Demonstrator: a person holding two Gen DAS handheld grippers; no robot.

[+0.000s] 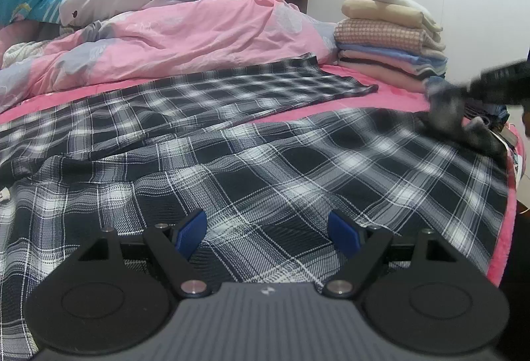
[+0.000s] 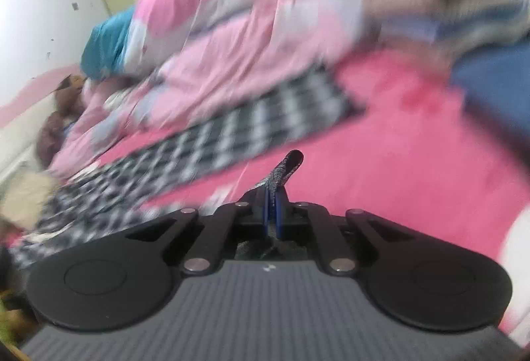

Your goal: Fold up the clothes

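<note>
Home bedroom; bed (image 1: 381,96) with pink duvet (image 1: 198,29); folded laundry stack (image 1: 391,39)

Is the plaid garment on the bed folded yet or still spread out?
Spread out: plaid garment lies flat across the bed, one corner pinched by right gripper.

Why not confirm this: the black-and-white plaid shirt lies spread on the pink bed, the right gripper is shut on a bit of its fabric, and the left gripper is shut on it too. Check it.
Not quite. The left gripper is open, its blue pads spread apart above the black-and-white plaid shirt, holding nothing; the left wrist view shows this. The rest stands: the shirt lies spread on the pink bed, and the right gripper is shut on a bit of its fabric.
</note>
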